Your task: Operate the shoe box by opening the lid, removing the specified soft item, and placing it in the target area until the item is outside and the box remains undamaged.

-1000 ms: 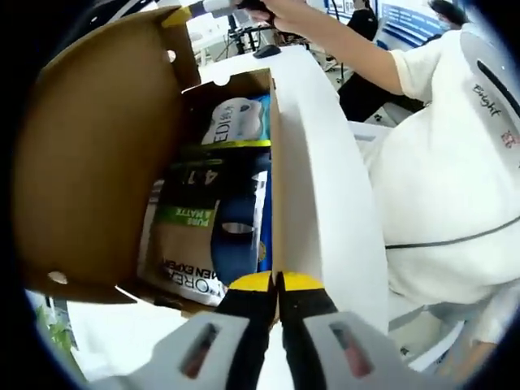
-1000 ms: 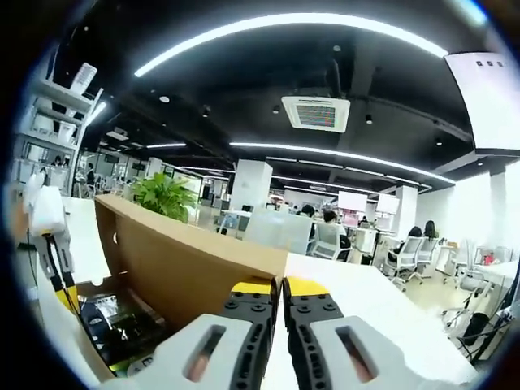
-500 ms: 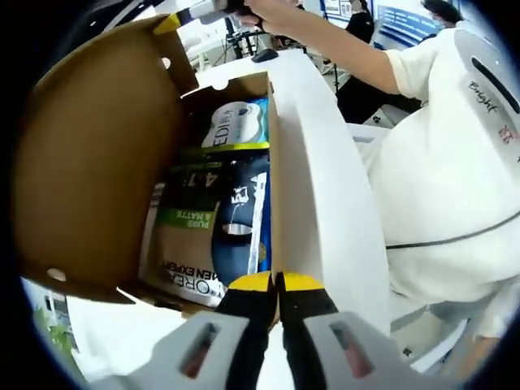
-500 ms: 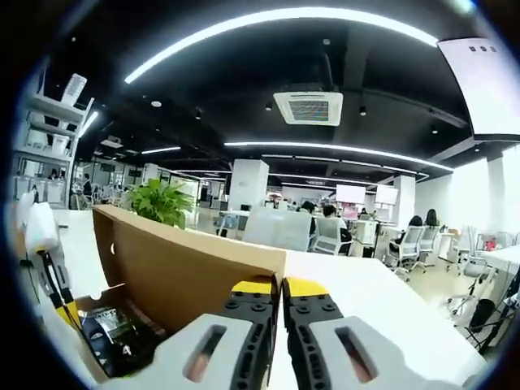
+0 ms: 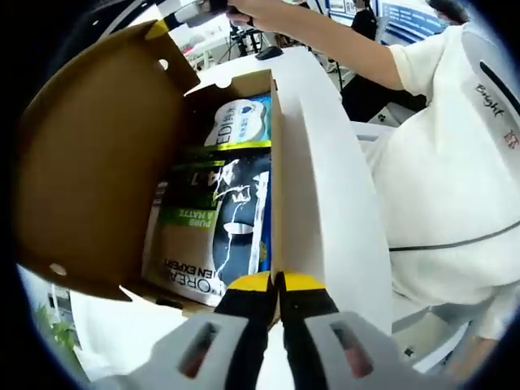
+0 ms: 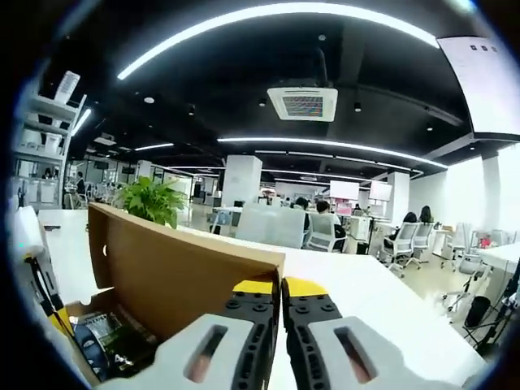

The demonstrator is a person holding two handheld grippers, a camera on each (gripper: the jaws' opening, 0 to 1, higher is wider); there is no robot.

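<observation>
On the white table (image 5: 122,333), brown cardboard shoe box (image 5: 280,195) open, lid (image 5: 89,162) raised — soft packets (image 5: 215,219) inside. Left gripper (image 5: 276,284) pinched shut on the box's near wall. Right gripper (image 6: 280,288) clamped on the lid's edge — jaws closed.

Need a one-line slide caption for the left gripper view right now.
Left gripper shut on the shoe box wall, lid raised, soft packs inside.
</observation>
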